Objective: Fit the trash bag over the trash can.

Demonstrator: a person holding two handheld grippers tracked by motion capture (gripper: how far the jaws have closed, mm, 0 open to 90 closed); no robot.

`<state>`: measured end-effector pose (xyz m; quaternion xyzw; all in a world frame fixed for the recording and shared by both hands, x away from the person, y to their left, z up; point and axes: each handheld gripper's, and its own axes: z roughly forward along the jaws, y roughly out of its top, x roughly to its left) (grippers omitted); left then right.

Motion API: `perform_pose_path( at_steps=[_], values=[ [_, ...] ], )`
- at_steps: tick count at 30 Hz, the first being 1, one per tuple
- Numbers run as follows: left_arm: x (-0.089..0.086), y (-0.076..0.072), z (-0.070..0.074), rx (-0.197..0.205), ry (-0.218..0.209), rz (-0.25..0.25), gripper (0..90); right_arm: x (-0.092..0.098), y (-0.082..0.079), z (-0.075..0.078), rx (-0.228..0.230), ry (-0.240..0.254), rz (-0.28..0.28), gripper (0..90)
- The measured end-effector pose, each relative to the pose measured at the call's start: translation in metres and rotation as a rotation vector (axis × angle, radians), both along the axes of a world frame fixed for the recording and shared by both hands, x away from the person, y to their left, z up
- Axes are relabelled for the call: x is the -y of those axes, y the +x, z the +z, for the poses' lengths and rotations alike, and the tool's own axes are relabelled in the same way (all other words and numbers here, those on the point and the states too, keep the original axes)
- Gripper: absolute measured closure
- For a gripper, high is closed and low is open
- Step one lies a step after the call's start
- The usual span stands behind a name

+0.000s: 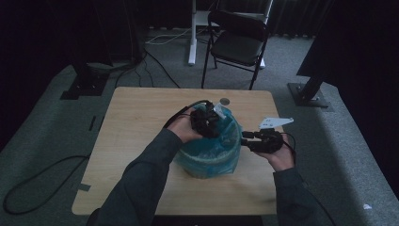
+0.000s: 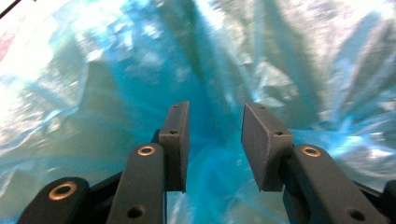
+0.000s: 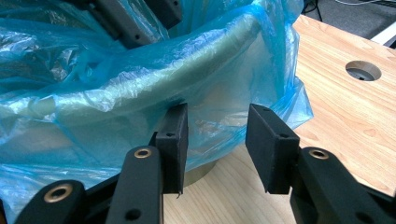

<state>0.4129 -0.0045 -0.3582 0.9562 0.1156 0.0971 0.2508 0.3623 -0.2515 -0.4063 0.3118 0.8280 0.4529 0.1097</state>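
Lining a bin with a blue bag: the fitting step

The bin (image 1: 209, 160) stands at the table (image 1: 136, 141) centre, the bag (image 3: 140, 70) draped over its rim. The left gripper (image 2: 215, 135) reaches down inside, jaws spread, nothing pinched; the right gripper (image 3: 217, 140) waits at the bin's 3 o'clock, jaws spread just short of the overhang. Next, judging by this, the right must pinch the overhang and pull it down while the left presses the film inward

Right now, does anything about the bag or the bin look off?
The blue bag hangs crumpled and loose over the bin's rim, its edge bunched unevenly down the outside. No tear or spill shows. The left gripper is open inside the bag; the right gripper is open beside it.
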Motion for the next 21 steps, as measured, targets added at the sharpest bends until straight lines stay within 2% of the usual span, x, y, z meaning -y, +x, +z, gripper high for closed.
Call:
perform_pose_path(
  at_steps=[4, 5, 11, 14, 21],
  values=[
    [0.004, 0.003, -0.006, -0.018, 0.044, 0.004, 62.0, 0.000, 0.000, 0.000, -0.002, -0.003, 0.000, 58.5],
    [0.007, 0.003, -0.008, -0.022, 0.060, -0.005, 62.0, 0.000, 0.000, 0.000, -0.002, -0.002, 0.001, 58.5],
    [0.015, -0.002, -0.016, -0.046, 0.094, -0.050, 61.7, 0.001, 0.000, 0.000, -0.001, 0.004, -0.002, 58.5],
    [0.020, -0.008, -0.019, -0.056, 0.131, -0.089, 61.2, 0.001, 0.000, 0.000, -0.003, 0.005, -0.003, 58.5],
    [0.025, -0.015, -0.023, -0.077, 0.143, -0.147, 60.4, 0.000, 0.000, -0.001, -0.004, 0.002, -0.002, 58.4]
  ],
)
